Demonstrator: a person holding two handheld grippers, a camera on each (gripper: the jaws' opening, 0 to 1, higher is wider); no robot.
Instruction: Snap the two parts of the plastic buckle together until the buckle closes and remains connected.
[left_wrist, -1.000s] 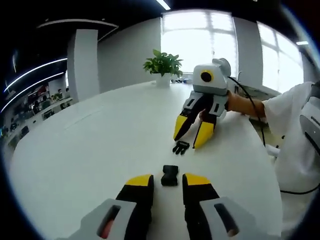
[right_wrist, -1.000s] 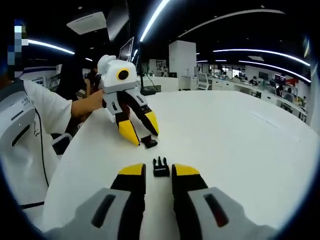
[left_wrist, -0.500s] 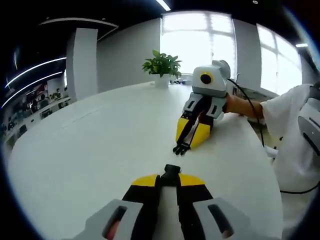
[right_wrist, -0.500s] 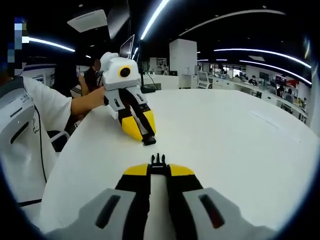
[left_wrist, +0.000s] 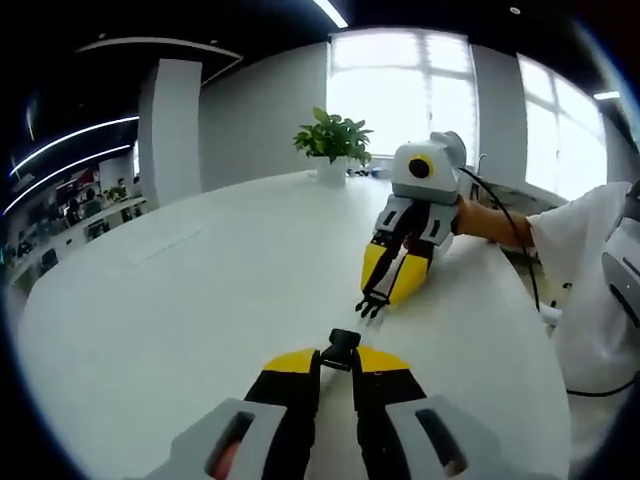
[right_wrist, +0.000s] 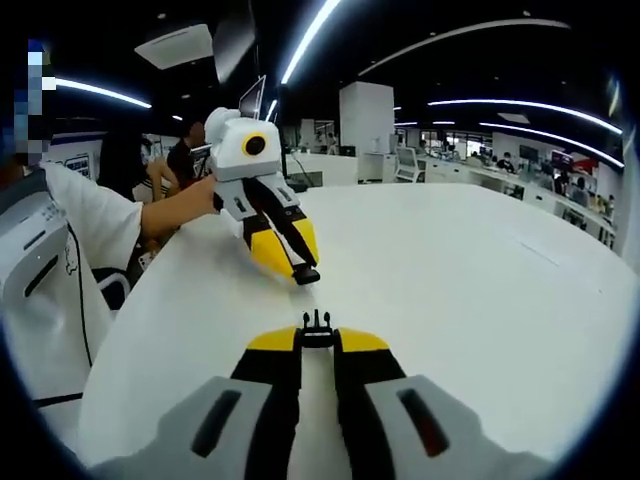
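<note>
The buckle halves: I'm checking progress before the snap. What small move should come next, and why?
Probably bring the grippers together, aligning the halves. The left gripper grips the socket half, the right gripper grips the pronged half, and a gap separates them.

Round white worktop (left_wrist: 180, 300), glossy. Green leafy plant in small white pot (left_wrist: 333, 150) at its far edge, before bright windows (left_wrist: 400, 90). White square pillar (right_wrist: 364, 128) behind.

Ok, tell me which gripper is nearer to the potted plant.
Right. The right gripper, shut on the pronged buckle half, sits farther up the white table toward the potted plant; the left gripper is at the near end, holding the socket half.
</note>
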